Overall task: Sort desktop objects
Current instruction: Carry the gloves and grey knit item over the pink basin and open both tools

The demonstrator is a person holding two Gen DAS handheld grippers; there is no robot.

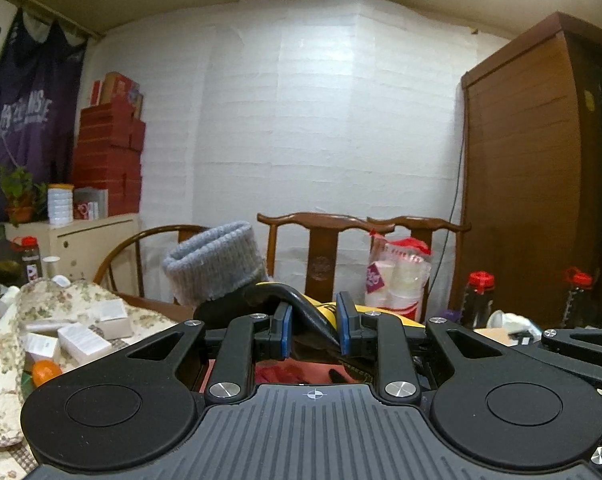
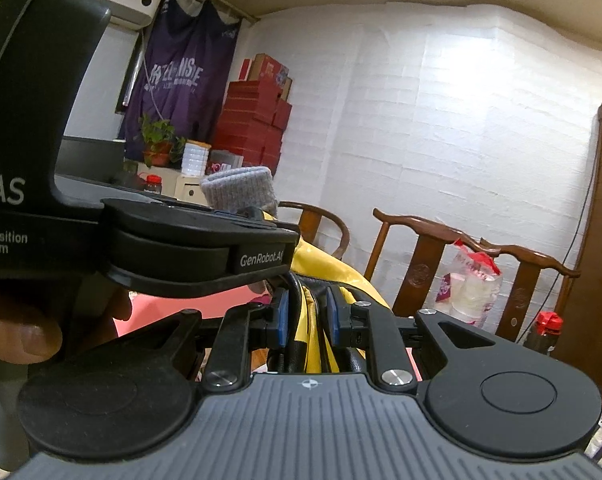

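The yellow and black work glove with a grey ribbed knit cuff point(image 1: 217, 264) is off the bench, carried between our two tools: its black and yellow body runs across from one to the other, and the cuff stands up beyond the left tool point(image 1: 312, 330). The left tool is clenched on a black fold of the glove, its blue pads pressing it from both sides. The right tool point(image 2: 305, 316) grips the yellow part with a black strap in the same way, and in its view the left tool sits just beside it on the left, with fingers of the person's hand point(image 2: 17, 338) wrapped round the handle. So we judge the glove's long axis lies crosswise between the tools, neither hand nearer. Below to the left lies a floral quilted cloth point(image 1: 5, 344) bearing small white cardboard boxes point(image 1: 83, 342) and an orange fruit point(image 1: 45, 372); past them stand wooden chairs point(image 1: 321, 248) and a brown wooden wardrobe point(image 1: 517, 168).
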